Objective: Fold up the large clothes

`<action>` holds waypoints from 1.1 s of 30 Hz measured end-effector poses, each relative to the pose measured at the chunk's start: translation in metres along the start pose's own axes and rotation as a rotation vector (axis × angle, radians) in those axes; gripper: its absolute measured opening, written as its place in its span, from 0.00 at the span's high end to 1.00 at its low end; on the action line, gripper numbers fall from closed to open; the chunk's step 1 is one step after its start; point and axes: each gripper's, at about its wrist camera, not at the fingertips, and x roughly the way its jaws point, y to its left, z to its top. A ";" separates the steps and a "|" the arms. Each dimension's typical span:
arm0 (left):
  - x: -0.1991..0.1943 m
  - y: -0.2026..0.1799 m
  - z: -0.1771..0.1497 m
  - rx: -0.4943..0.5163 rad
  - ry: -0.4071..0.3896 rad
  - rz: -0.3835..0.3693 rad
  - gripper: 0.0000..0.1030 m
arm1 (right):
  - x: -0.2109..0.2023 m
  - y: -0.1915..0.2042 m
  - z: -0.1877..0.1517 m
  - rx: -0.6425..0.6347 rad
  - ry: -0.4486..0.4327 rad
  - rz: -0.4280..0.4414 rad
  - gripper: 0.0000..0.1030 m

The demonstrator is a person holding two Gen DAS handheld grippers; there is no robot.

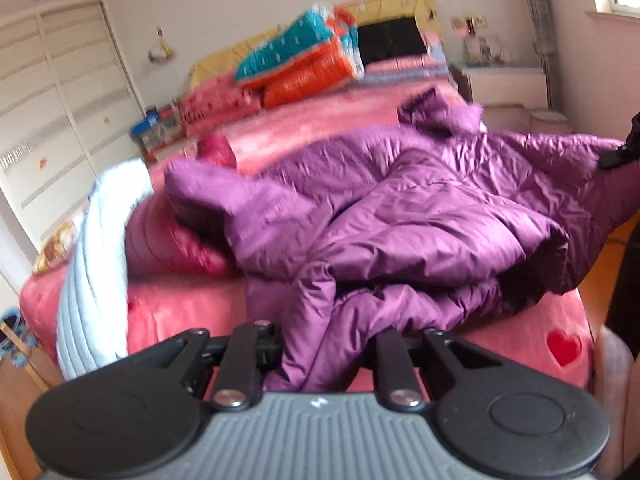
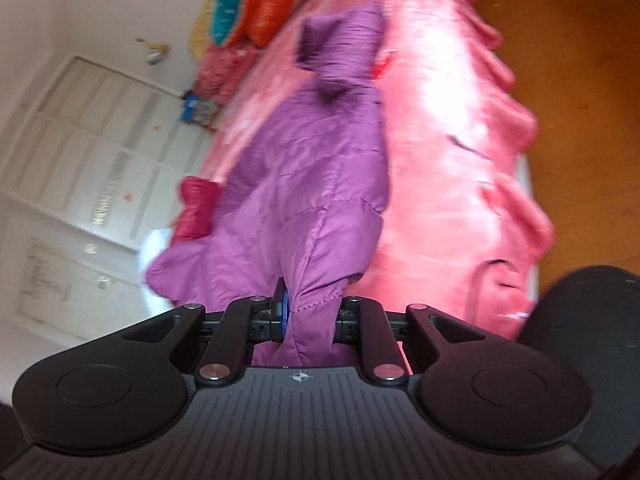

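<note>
At the near edge of the pink bed (image 1: 188,312), both grippers pinch the purple puffer coat (image 1: 400,216): left gripper (image 1: 328,344) and right gripper (image 2: 310,314) each clamp bunched fabric. Folding looks barely begun; the coat lies rumpled, its long axis running away toward the far hood (image 2: 340,52).

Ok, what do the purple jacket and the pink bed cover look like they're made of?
The purple jacket looks like thin synthetic shell, probably nylon or polyester, padded: stitched quilt lines, crinkly folds, a slight sheen. The pink bed cover looks like plush fleece or velvet: soft nap with bright glossy patches. Both are guesses from sheen and texture only.
</note>
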 end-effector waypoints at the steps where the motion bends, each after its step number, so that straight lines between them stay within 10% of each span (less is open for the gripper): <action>1: 0.002 0.000 -0.003 0.001 0.023 0.001 0.83 | -0.002 0.000 -0.001 0.004 0.002 -0.024 0.82; 8: 0.002 -0.004 -0.011 0.063 0.094 0.051 0.70 | -0.026 -0.009 -0.005 -0.028 -0.021 -0.153 0.79; 15: -0.021 -0.007 -0.006 0.116 0.071 0.091 0.31 | -0.048 -0.022 0.001 -0.023 -0.102 -0.219 0.57; 26: -0.058 0.012 0.027 0.127 0.000 0.198 0.20 | -0.080 -0.004 0.013 -0.142 -0.344 -0.183 0.19; 33: -0.065 0.036 0.060 -0.059 -0.063 0.198 0.19 | -0.071 0.055 0.008 -0.437 -0.510 -0.135 0.05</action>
